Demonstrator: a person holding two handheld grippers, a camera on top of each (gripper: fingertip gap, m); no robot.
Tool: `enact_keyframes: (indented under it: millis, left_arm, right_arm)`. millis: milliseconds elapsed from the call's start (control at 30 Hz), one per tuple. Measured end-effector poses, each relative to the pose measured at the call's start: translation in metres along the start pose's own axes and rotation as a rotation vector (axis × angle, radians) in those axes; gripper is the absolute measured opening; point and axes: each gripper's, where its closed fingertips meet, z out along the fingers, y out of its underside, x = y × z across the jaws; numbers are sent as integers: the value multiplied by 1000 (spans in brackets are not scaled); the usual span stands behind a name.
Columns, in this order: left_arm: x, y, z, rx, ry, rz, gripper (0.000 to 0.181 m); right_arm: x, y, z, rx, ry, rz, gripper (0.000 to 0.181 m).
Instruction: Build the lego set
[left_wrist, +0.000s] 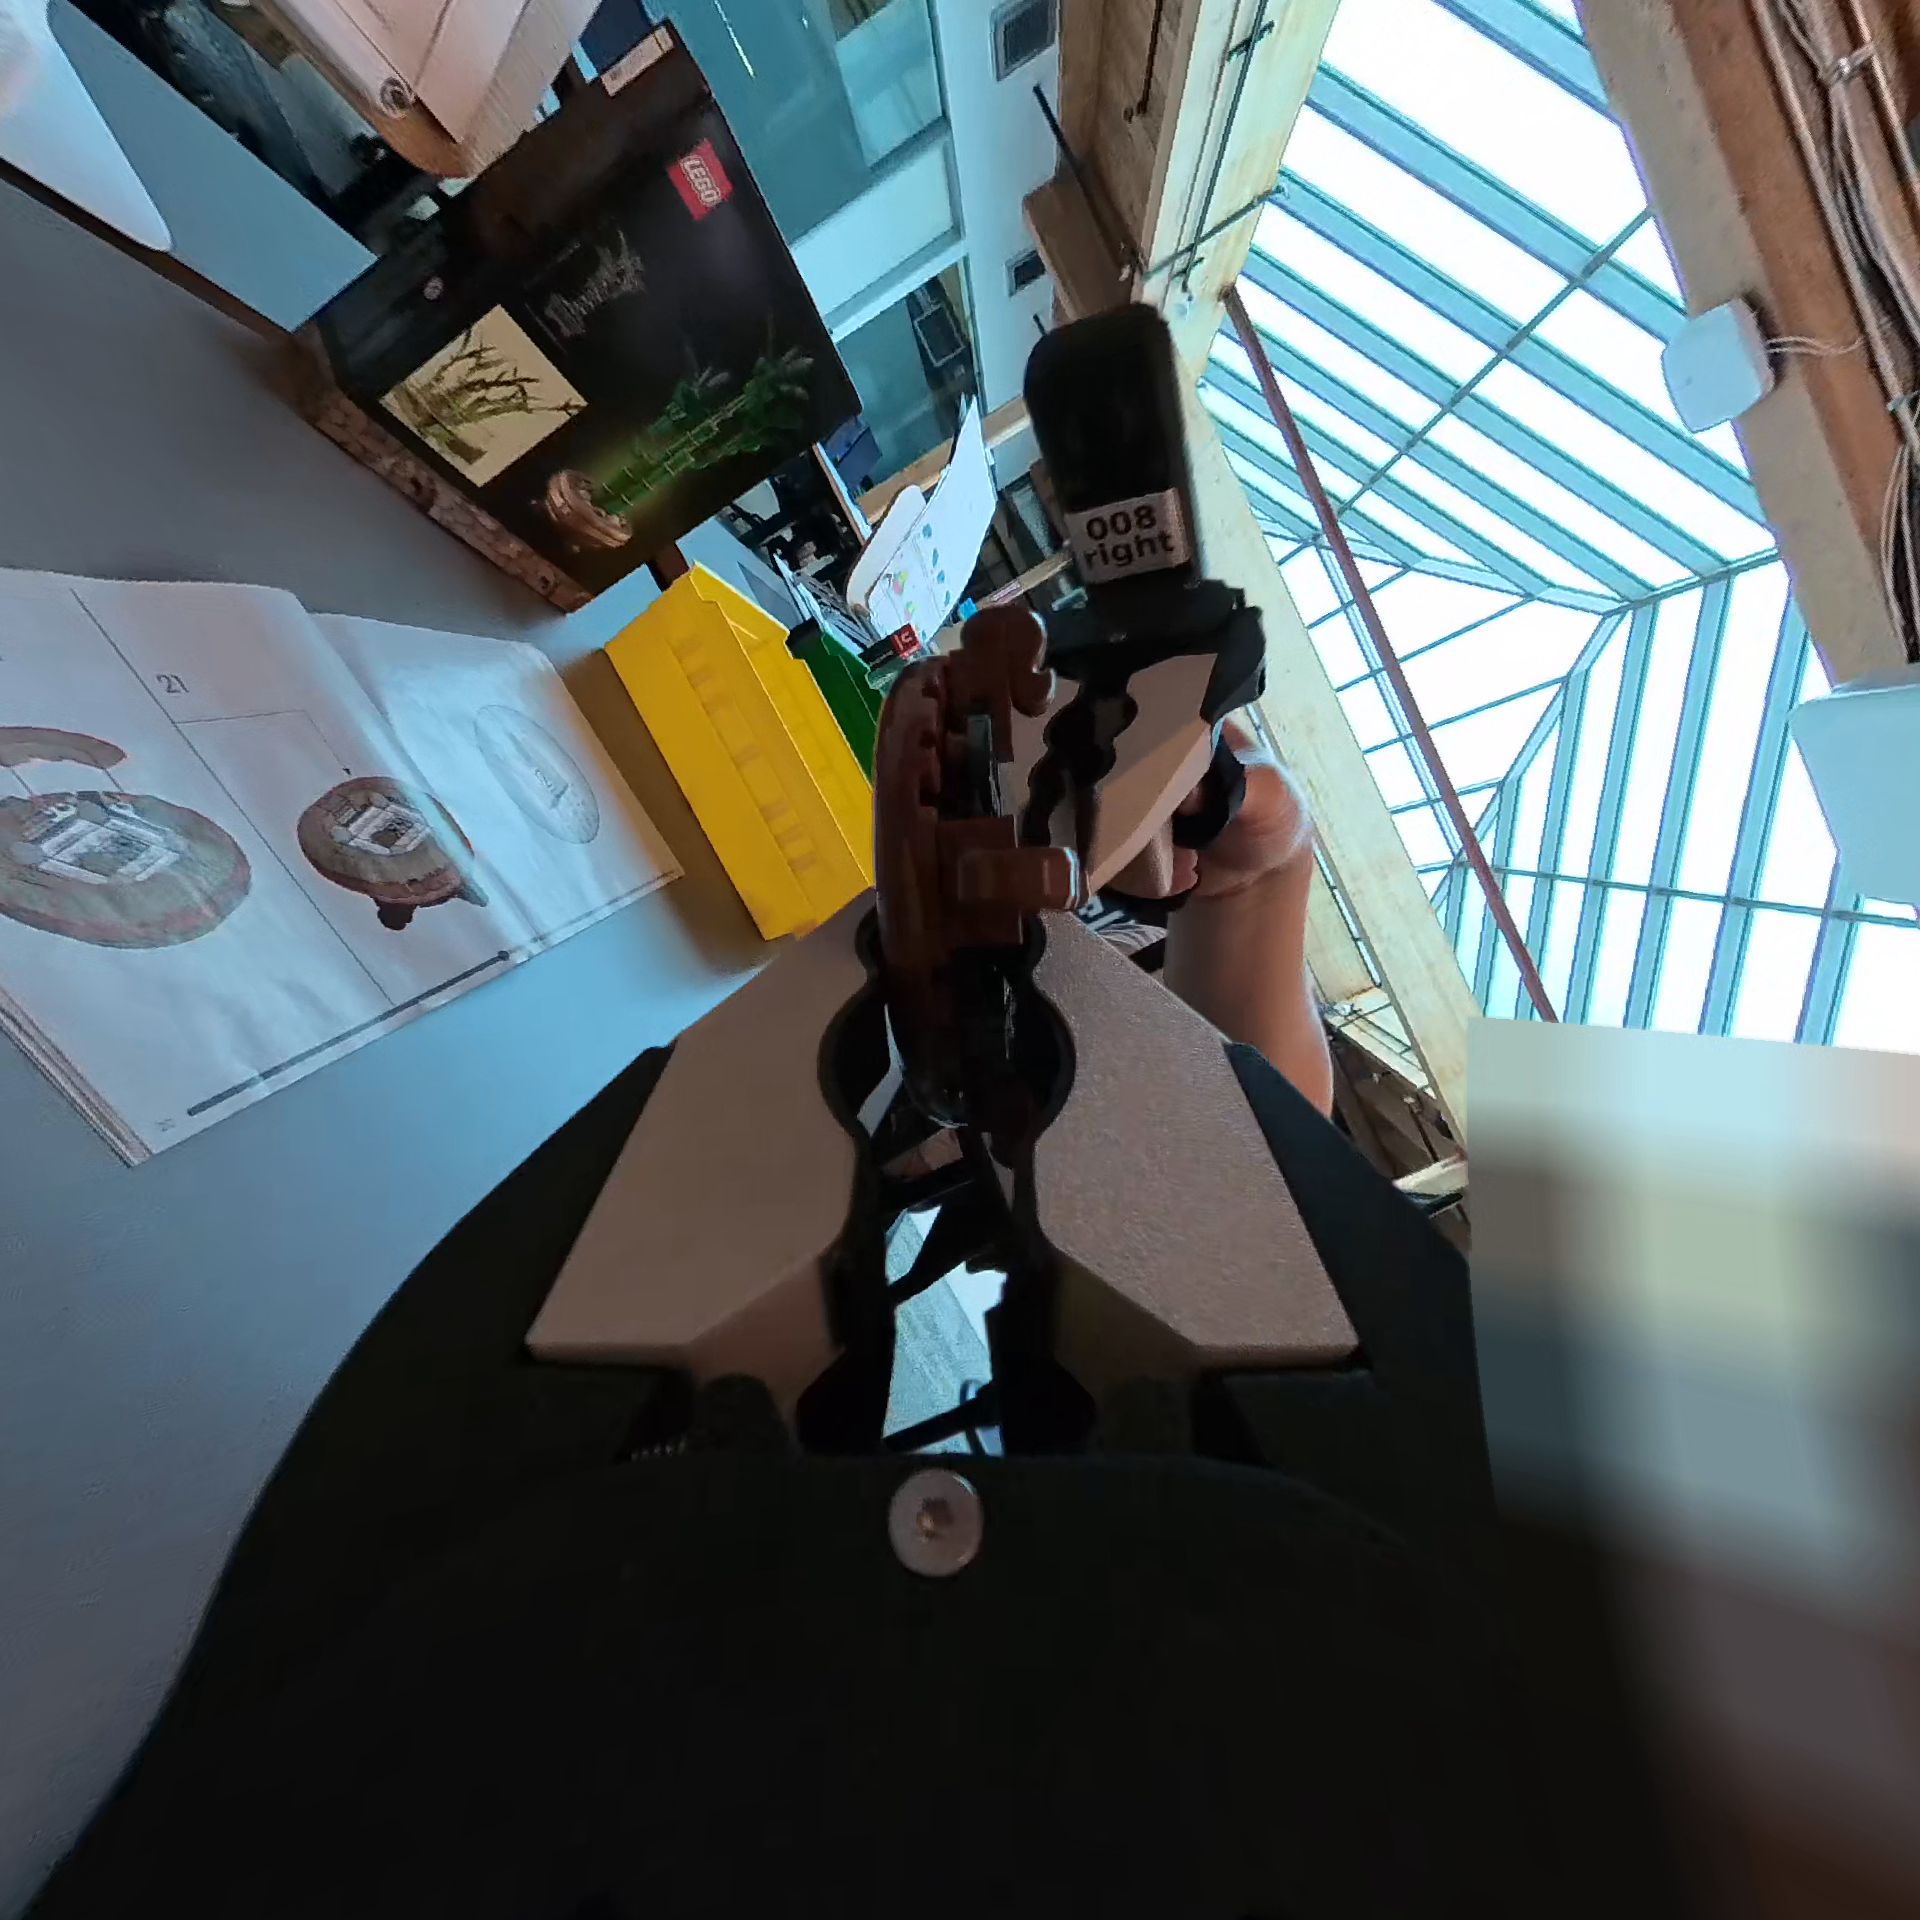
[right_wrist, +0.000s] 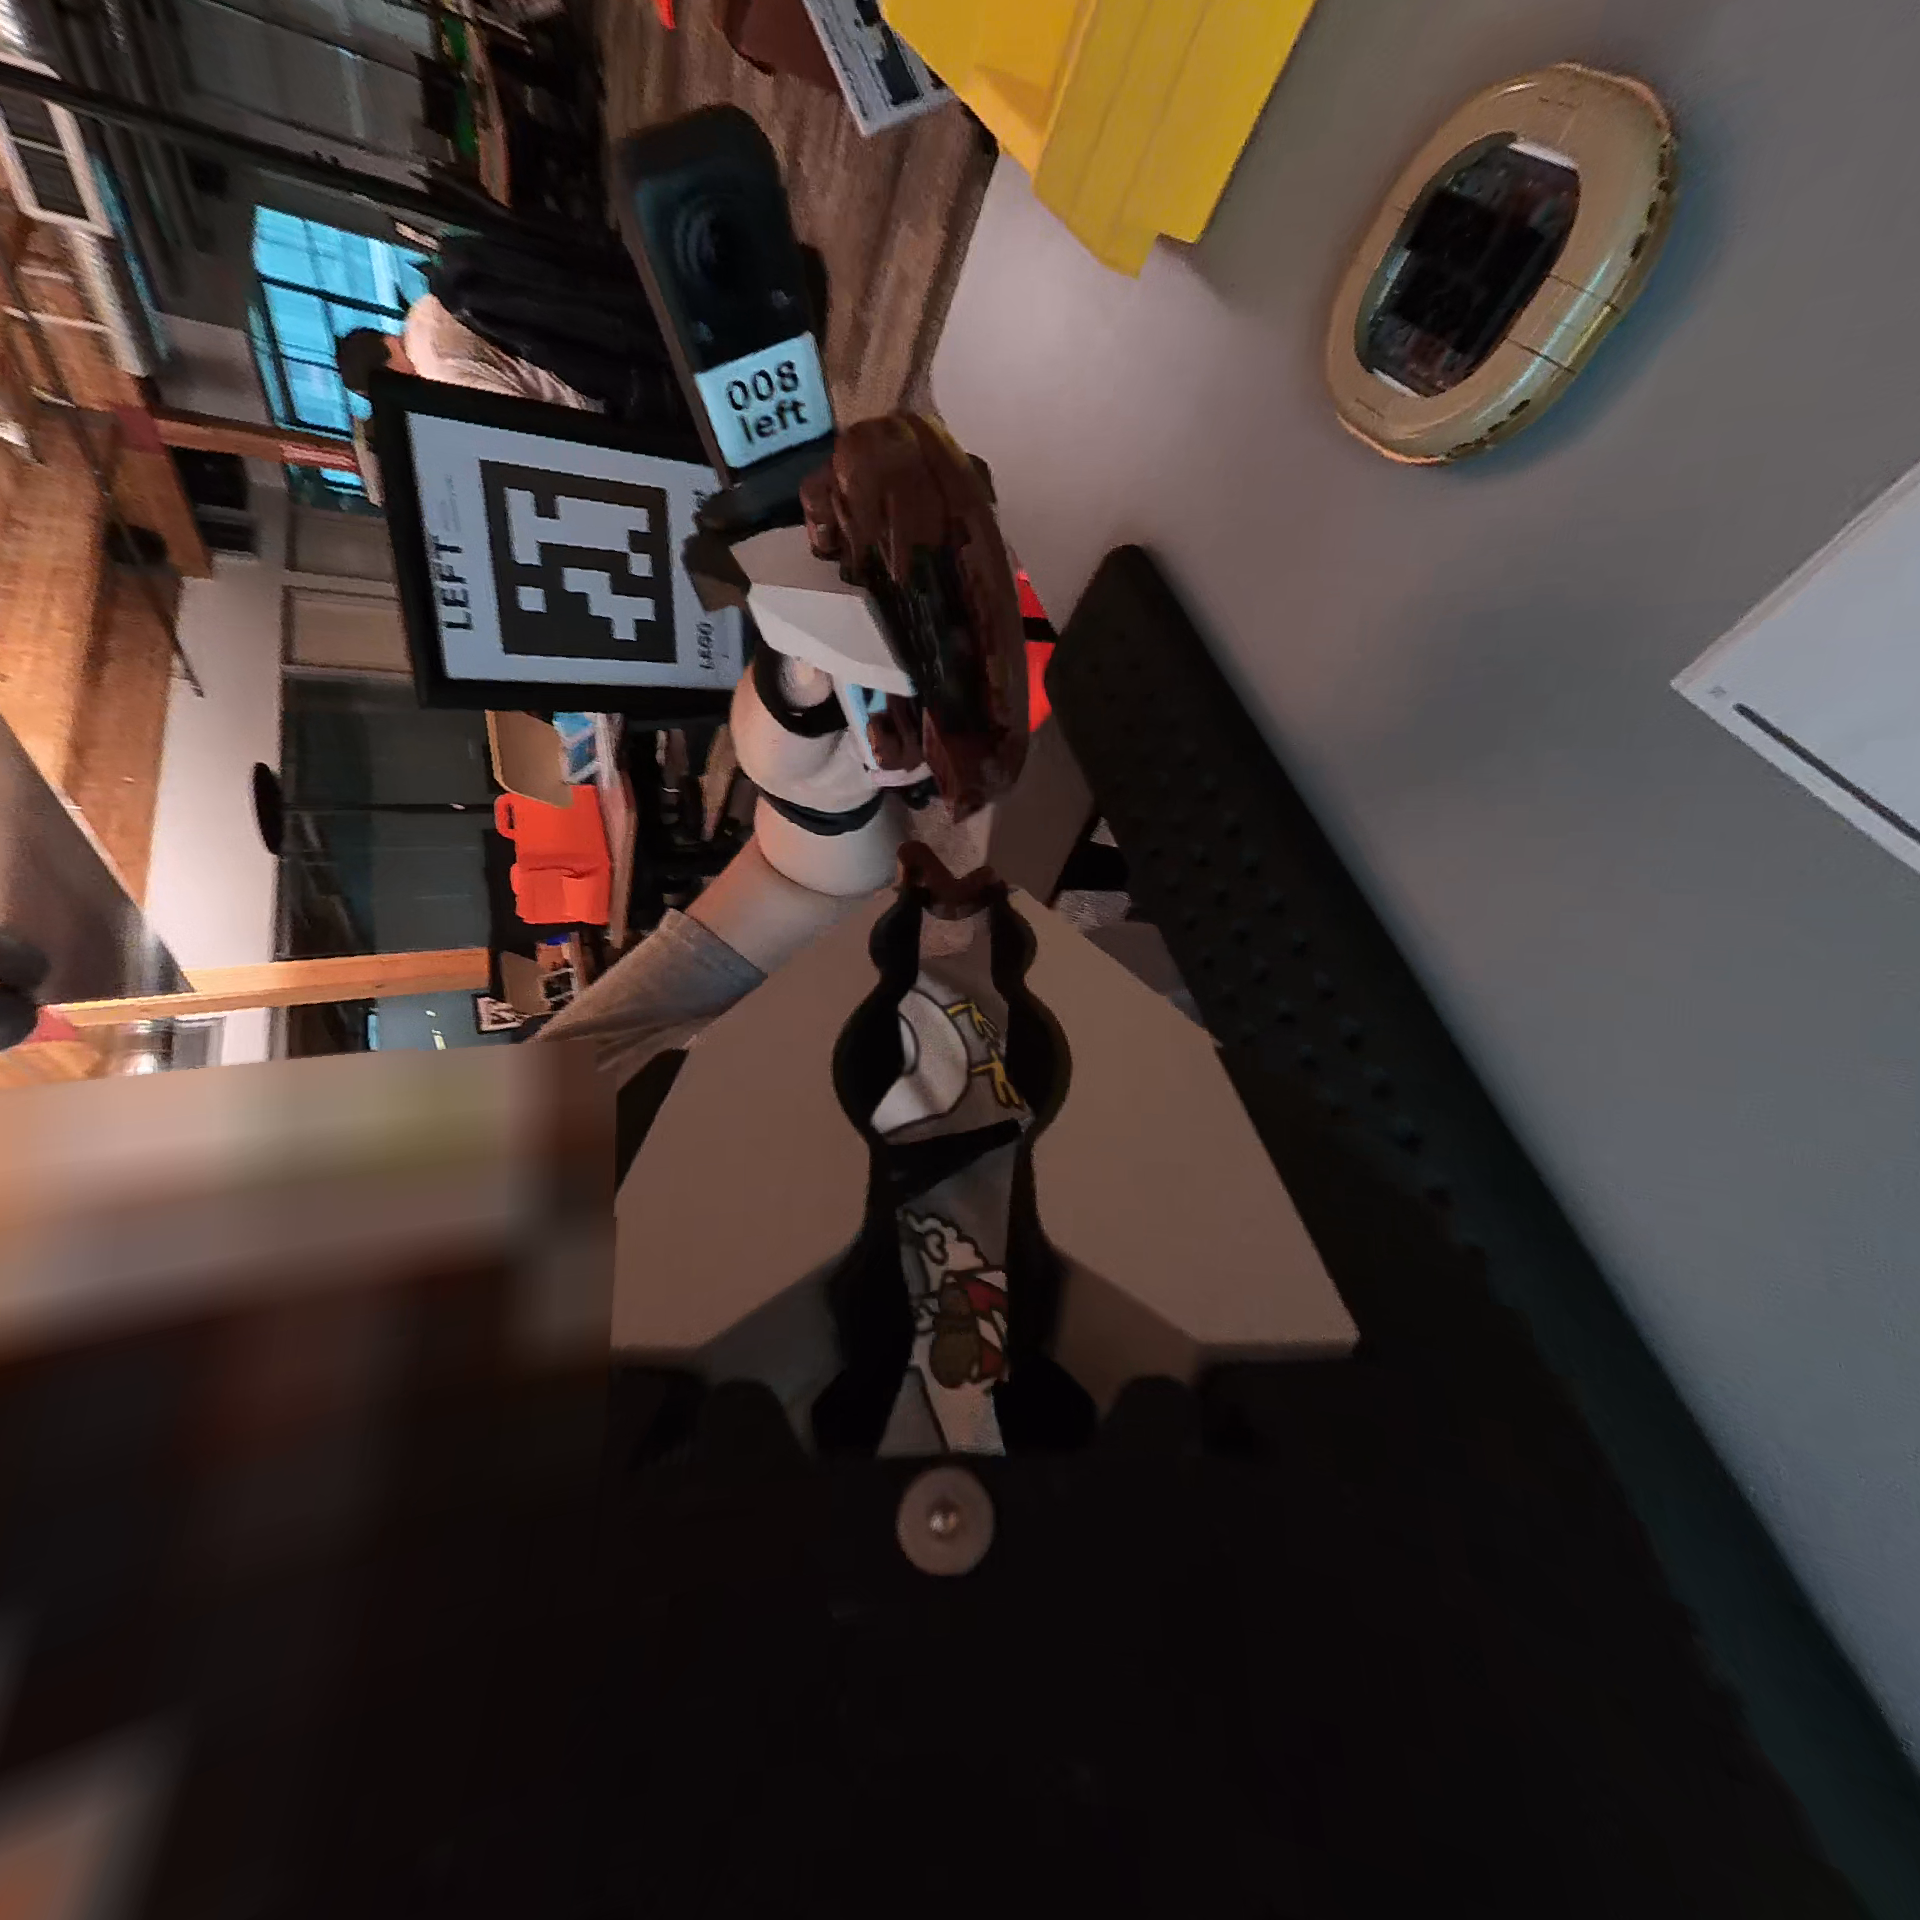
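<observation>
My left gripper (left_wrist: 951, 940) is shut on a brown round lego assembly (left_wrist: 935, 790), held edge-on in the air above the grey table (left_wrist: 208, 1299). My right gripper (right_wrist: 948, 906) is shut on a small brown lego piece (right_wrist: 948, 883) and holds it against the lower edge of that assembly (right_wrist: 945, 623). In the left wrist view the right gripper (left_wrist: 1049, 847) comes in from the right, with the small brown piece (left_wrist: 1013, 873) touching the assembly's side. In the right wrist view the left gripper (right_wrist: 894, 665) grips the assembly from the left.
An open instruction booklet (left_wrist: 260, 831), a yellow bin (left_wrist: 748, 748) and the dark lego box (left_wrist: 603, 343) stand on the table. The right wrist view shows a tan oval ring build (right_wrist: 1496, 270), a black studded strip (right_wrist: 1299, 935), a white sheet (right_wrist: 1849, 675) and a marker board (right_wrist: 561, 561).
</observation>
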Motion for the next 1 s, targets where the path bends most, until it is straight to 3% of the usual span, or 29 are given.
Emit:
enact_keyframes:
  millis: [33,1000]
  left_arm:
    - [1,0,0,1,5,-3,16]
    - [-2,-2,8,29,-33,46,16]
  right_arm:
    - [-2,-1,1,12,-20,3,12]
    - [7,-14,9,68,47,-33,11]
